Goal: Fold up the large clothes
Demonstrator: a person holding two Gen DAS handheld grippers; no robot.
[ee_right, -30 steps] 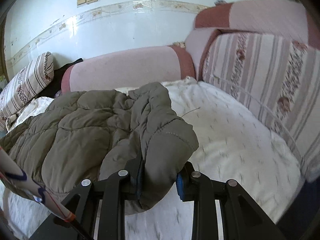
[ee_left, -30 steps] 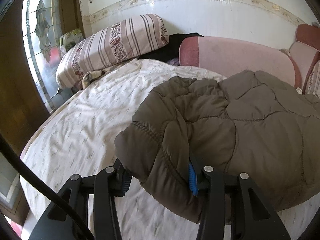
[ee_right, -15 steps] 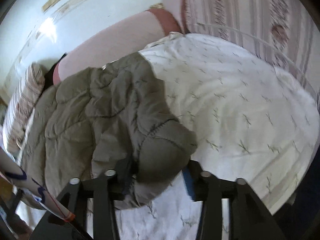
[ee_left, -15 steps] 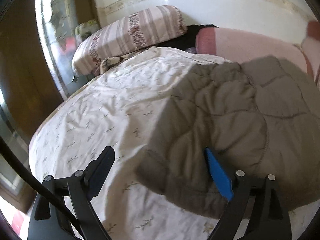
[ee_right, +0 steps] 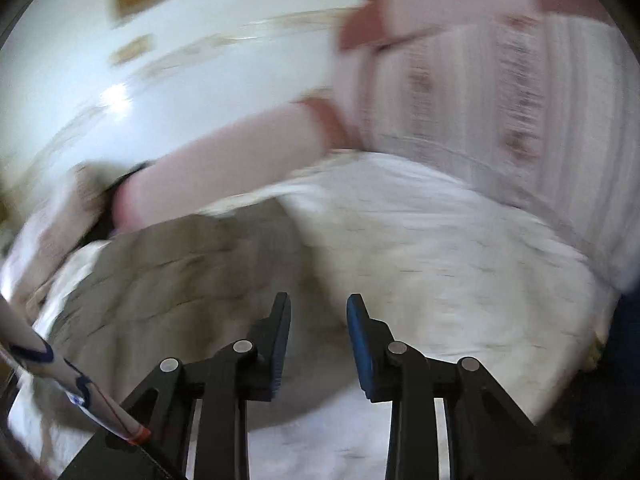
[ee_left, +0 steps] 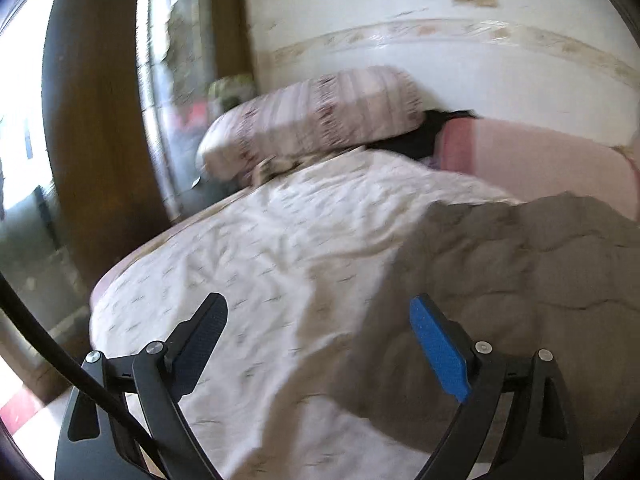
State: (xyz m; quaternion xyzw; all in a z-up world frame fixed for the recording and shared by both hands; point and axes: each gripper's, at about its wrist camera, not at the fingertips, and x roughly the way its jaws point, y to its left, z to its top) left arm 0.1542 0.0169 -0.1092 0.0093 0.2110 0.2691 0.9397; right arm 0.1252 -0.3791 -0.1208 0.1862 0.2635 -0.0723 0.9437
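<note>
- Olive quilted jacket (ee_left: 520,280) lying on the white bedspread (ee_left: 248,264), filling the lower right of the left wrist view and the lower left of the right wrist view (ee_right: 168,272).
- Left gripper (ee_left: 316,332) spread wide, nothing between the jaws, jacket edge just beside the blue pad.
- Right gripper (ee_right: 318,332) with jaws just closing in, partly parted, gripping nothing; only bedspread and a jacket edge seen past the gap.
- Both views motion-blurred.
- Padded, puffy, soft; likely light for its bulk, springy, apt to slide on itself.
- Best taken at a stitched hem or cuff edge, not the fat quilted middle.
- Striped pillow (ee_left: 316,116) upper centre, well apart.
</note>
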